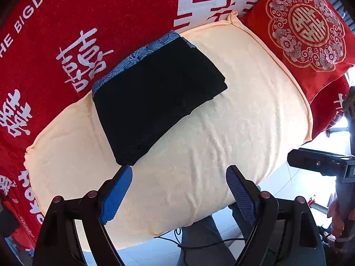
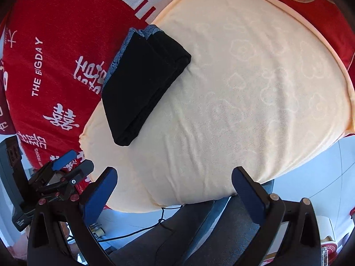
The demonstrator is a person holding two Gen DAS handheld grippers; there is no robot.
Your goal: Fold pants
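The black pants (image 1: 155, 102) lie folded into a thick rectangle on a cream towel (image 1: 244, 102), with a blue patterned band along their far left edge. The right wrist view shows the same stack (image 2: 146, 84) at the towel's left side. My left gripper (image 1: 179, 177) hangs open just short of the stack's near corner, nothing between its blue pads (image 1: 117, 192). My right gripper (image 2: 175, 179) is open too, over the towel's near edge, well short of the pants. The left gripper (image 2: 66, 166) also shows at the lower left of the right wrist view.
A red bedspread (image 1: 66, 22) with white characters covers the bed beyond the towel. A red embroidered pillow (image 1: 306, 28) lies at the far right. The person's legs (image 2: 199, 232), a black cable (image 2: 133, 232) and pale floor tiles show below the bed's near edge.
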